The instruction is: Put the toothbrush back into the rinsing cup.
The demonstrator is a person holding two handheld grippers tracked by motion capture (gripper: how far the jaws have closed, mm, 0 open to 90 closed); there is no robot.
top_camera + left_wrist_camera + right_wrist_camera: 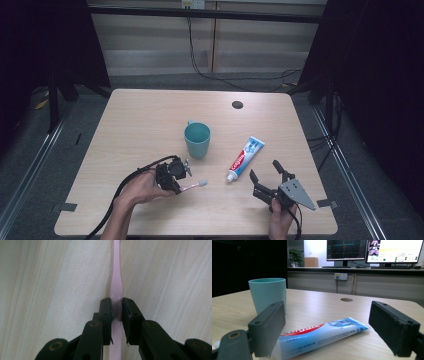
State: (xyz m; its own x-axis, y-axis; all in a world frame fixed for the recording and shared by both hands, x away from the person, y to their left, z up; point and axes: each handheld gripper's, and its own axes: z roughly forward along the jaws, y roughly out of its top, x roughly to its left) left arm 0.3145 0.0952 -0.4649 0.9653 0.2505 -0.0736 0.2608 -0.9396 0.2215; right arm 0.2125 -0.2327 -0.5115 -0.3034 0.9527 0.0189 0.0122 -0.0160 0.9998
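The pink toothbrush (116, 285) lies flat on the wooden table (145, 125), just in front of the teal cup (197, 140) on my side and a little to its left, bristle head (203, 183) pointing toward the toothpaste tube (246, 159). My left gripper (116, 305) pinches it: in the left gripper view the two pads sit on either side of the handle's thick part, just behind the waist where it narrows toward the neck. The handle runs straight up the middle between the jaws, so I judge the grip centred and square.

Step in hand, as I read it: lift the toothbrush off the table and carry it to the cup.

Notes for doing it well:
- Lift straight up first. The handle is slim and smooth, and a sideways drag could make it swivel between the pads.
- The grip sits toward the tail, so the head end may droop; keep the wrist steady.
- To drop it into the cup, tip the gripper until the brush hangs near upright above the rim, then lower before letting go. The cup looks light and could tip if knocked.

The toothpaste tube lies to the right of the cup, cap (230, 176) toward me. My right gripper (265, 176) waits just beside the cap end, jaws spread wide, holding nothing; the right gripper view shows the tube (319, 336) lying between them, untouched.
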